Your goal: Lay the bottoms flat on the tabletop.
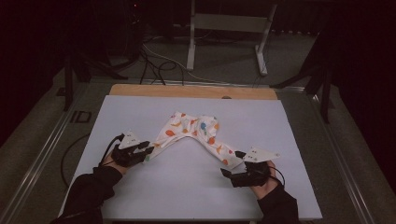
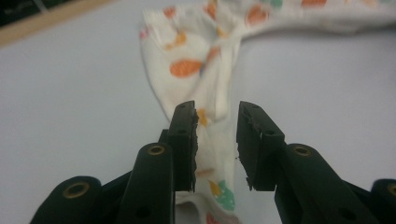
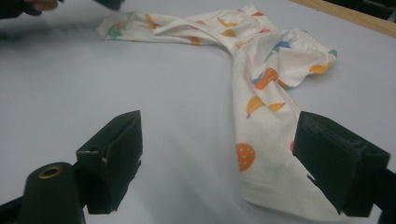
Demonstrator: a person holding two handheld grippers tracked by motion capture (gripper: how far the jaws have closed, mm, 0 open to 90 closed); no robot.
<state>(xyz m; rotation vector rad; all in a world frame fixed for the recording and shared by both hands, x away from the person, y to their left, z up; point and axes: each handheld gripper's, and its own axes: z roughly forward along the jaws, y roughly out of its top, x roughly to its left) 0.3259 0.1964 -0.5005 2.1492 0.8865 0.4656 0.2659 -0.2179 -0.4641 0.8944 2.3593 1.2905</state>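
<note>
Jaws parted (both grippers), straddling patterned trousers [image 1: 196, 130]

trousers [image 2: 205, 70] blurred and cut off at top.

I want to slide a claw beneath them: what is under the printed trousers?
The printed trousers lie spread on the white board, which shows all around them. Whatever sits directly beneath the cloth is covered.

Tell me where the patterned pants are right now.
In the high view the pants lie spread in an upside-down V mid-table on the white sheet, one leg end at each claw.
</note>
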